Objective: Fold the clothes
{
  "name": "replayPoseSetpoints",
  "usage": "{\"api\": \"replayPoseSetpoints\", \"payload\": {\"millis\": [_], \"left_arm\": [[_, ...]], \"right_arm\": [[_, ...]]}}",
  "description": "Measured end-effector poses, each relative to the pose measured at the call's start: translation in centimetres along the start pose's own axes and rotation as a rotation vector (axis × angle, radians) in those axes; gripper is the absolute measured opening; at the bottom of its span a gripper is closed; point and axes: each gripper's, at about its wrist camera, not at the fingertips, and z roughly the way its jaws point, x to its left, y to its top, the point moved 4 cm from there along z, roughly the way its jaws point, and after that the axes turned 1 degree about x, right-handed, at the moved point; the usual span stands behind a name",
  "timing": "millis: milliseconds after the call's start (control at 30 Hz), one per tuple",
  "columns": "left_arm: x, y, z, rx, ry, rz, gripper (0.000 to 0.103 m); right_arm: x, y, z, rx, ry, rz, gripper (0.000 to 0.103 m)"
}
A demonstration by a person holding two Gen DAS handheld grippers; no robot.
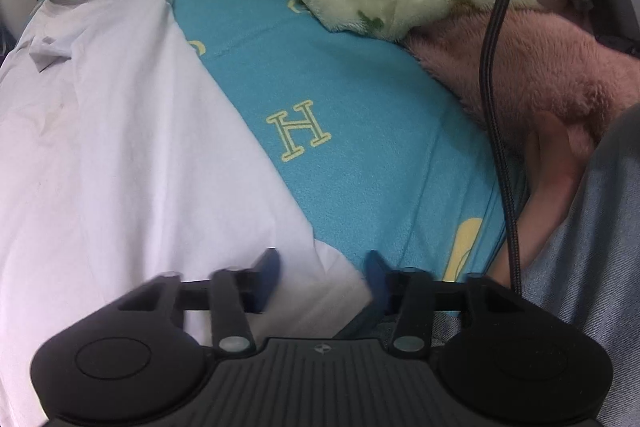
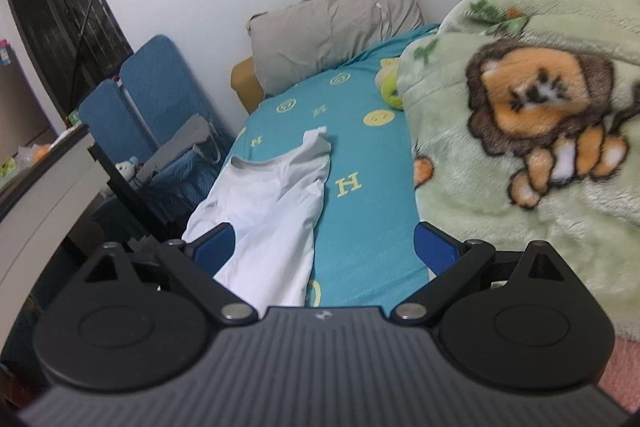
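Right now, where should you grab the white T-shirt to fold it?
Probably the near hem corner of the white T-shirt, where its edge lies loose on the teal bedsheet. The left gripper already straddles that corner with its jaws apart, so pinch from the sheet side. The right gripper hangs open, away from it.

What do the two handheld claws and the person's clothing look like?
Both the left claw and right claw have matte black ribbed bodies, round side discs, silver pivot pins and blue finger pads. A black braided cable hangs nearby. Grey trousers are worn.
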Motion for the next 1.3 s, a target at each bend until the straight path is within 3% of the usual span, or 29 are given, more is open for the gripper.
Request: {"api": "replayPoseSetpoints", "payload": {"millis": [33,267,367,400,467,567,767,833,900,933,967,1000,1033,1100,1300], "left_arm": [[0.5,0.0,-0.3,-0.006,-0.02,-0.029,0.008],[2.5,0.0,-3.4,-0.138,-0.142,-0.104,0.005],[2.8,0.0,-4.1,-0.173,-0.184,-0.119,0.004],[2.9,0.0,-4.3,-0.18,-0.197,-0.125,0.004],[3.1,0.0,-4.5,-0.194,-0.219,-0.132,0.004],[3.1,-0.3,-4.7,-0.205,-0.244,-0.128,0.004],[2.8,-0.4,-3.7,-0.197,-0.308,-0.109,0.004],[2.8,-0.2,-3.5,-0.203,-0.34,-0.091,0.003],[2.8,0.0,-3.2,-0.199,-0.384,-0.07,0.003],[2.7,0.1,-3.1,-0.197,-0.397,-0.057,0.003],[2.6,0.2,-2.9,-0.192,-0.403,-0.049,0.003],[2.5,0.2,-2.7,-0.185,-0.409,-0.044,0.003],[2.4,0.2,-2.7,-0.182,-0.414,-0.041,0.003],[2.2,0.3,-2.9,-0.185,-0.423,-0.034,0.003],[1.1,1.5,-4.2,-0.204,-0.44,-0.032,0.003]], "right_arm": [[0.0,-0.1,0.1,0.004,0.004,0.003,0.098],[0.6,1.4,3.7,0.07,0.112,0.106,0.096],[1.6,2.6,8.3,0.127,0.144,0.104,0.094],[1.8,3.1,10.3,0.145,0.142,0.082,0.084],[1.8,3.6,14.8,0.181,0.134,0.06,0.078],[0.8,4.0,22.1,0.232,0.131,0.074,0.077],[-0.9,3.9,33.2,0.245,0.093,0.063,0.077],[-0.6,4.0,35.3,0.233,0.13,0.047,0.077],[0.4,4.1,36.8,0.263,0.232,0.015,0.076],[0.9,4.0,37.5,0.295,0.295,0.005,0.072],[1.4,3.9,38.0,0.309,0.296,-0.026,0.06],[1.8,3.9,38.3,0.316,0.272,-0.068,0.032],[2.2,3.8,38.6,0.323,0.248,-0.109,0.019],[2.1,4.2,38.6,0.327,0.232,-0.108,0.013],[1.2,7.0,35.6,0.26,0.187,-0.097,0.01]]}}
